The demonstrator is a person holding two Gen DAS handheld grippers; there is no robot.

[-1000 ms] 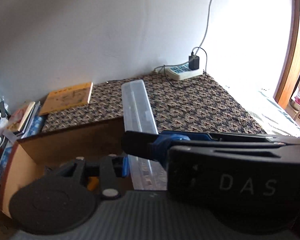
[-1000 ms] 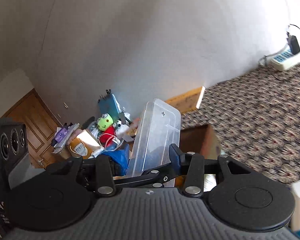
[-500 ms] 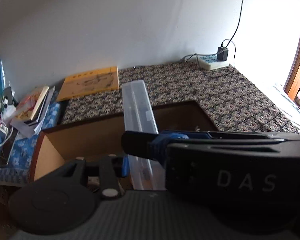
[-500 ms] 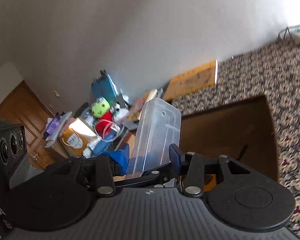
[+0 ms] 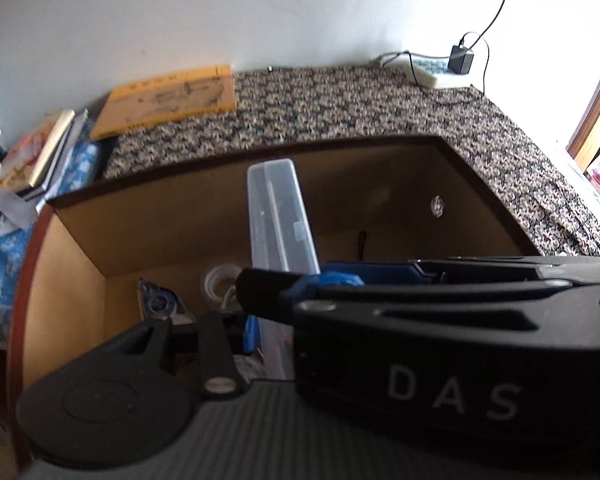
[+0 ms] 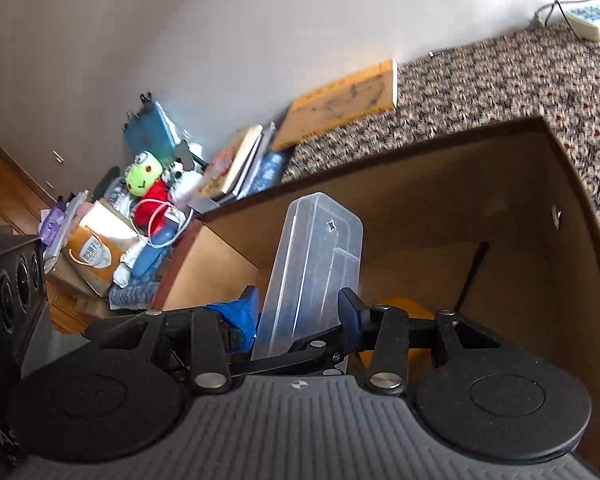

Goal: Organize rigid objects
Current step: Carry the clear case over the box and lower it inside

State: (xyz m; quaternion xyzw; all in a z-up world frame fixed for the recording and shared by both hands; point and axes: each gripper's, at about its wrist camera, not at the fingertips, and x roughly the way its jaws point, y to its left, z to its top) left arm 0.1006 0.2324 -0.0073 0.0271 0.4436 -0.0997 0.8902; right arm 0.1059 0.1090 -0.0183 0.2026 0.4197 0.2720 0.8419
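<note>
A clear plastic box (image 5: 279,220) stands on edge between both grippers, inside the open top of a brown cardboard box (image 5: 380,148). My left gripper (image 5: 276,320) is shut on its lower part; the right gripper's body crosses in front and hides one finger. In the right wrist view the clear plastic box (image 6: 316,264) sits between the blue pads (image 6: 246,308) of my right gripper (image 6: 300,312), which is shut on it. The cardboard box (image 6: 572,184) holds a white cord (image 5: 220,276), a small packet (image 5: 160,302) and an orange object (image 6: 404,308).
The cardboard box rests on a patterned cloth (image 5: 360,112). An orange book (image 5: 168,100) and a power strip (image 5: 436,68) lie by the wall. Books (image 5: 40,152), a green-headed toy (image 6: 144,176) and a blue case (image 6: 152,132) crowd the left side.
Both grippers have lowered the clear box from above the cardboard box down into it. The view has tilted down, and the inside of the cardboard box now shows.
</note>
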